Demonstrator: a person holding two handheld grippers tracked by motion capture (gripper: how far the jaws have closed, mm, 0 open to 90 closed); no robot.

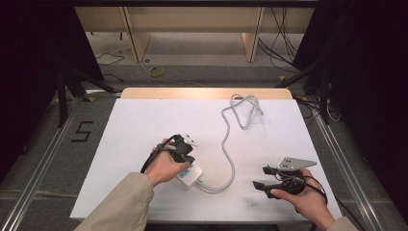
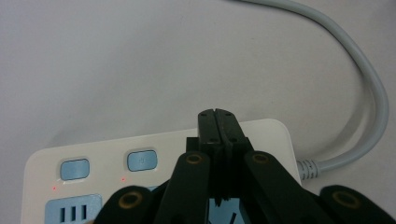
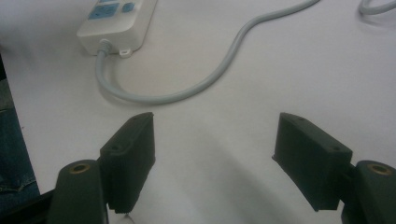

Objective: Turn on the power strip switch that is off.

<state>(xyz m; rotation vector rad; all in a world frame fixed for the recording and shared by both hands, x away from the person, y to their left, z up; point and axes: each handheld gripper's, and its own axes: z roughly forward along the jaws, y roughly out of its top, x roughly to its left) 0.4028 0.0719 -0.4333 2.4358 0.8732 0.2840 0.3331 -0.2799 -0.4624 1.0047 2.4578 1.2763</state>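
Observation:
A white power strip (image 1: 192,176) with blue buttons (image 2: 142,160) lies on the white table top, near the front, left of centre. Small red lights (image 2: 123,179) glow beside the buttons. Its grey cable (image 1: 230,159) snakes away to a loop at the far edge. My left gripper (image 1: 185,155) hovers right over the strip, jaws pressed together with nothing between them (image 2: 217,116). My right gripper (image 1: 262,177) rests at the front right, jaws wide apart and empty (image 3: 215,140), pointing toward the strip (image 3: 116,21) and cable (image 3: 224,70).
The white board (image 1: 144,120) covers a wooden table with metal rails along both sides. A "5" mark (image 1: 82,131) is on the floor at left. Cables and stand legs lie beyond the far edge. A blue-clad leg (image 3: 9,140) is by the table's front.

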